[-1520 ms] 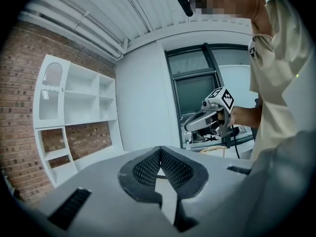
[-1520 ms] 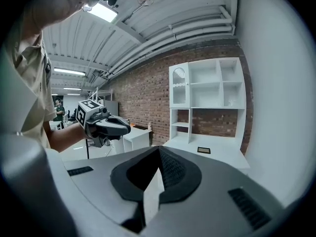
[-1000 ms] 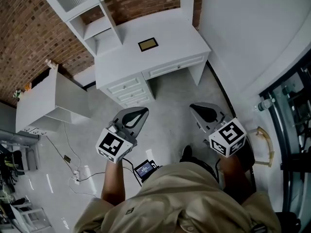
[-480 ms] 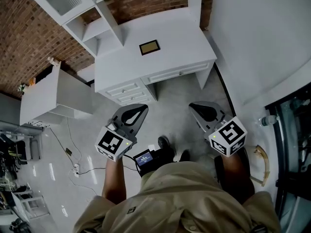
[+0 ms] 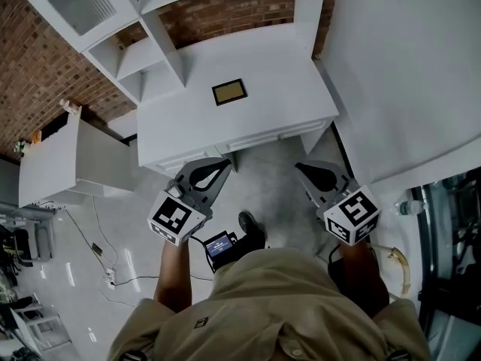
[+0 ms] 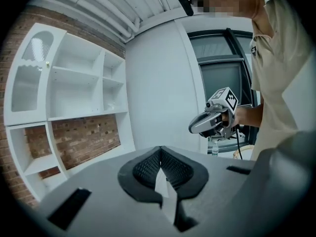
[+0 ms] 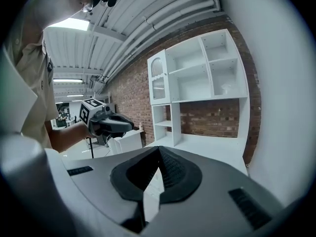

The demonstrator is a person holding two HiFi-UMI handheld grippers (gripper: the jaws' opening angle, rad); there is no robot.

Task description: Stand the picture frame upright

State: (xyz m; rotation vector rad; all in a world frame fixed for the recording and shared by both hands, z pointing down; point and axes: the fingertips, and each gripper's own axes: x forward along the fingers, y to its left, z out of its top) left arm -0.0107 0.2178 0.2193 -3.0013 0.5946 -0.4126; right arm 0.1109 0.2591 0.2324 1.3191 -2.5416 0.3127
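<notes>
The person stands with both forearms held out ahead of the body, well apart, the left hand-held gripper (image 5: 222, 164) and the right hand-held gripper (image 5: 301, 167) both pointing forward and slightly downward, each with its jaws closed together and empty.

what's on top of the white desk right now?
Only the picture frame, lying flat near the middle of the desk. Rest of the visible top is bare. The back-left corner sits behind the shelf unit, unseen.
</notes>
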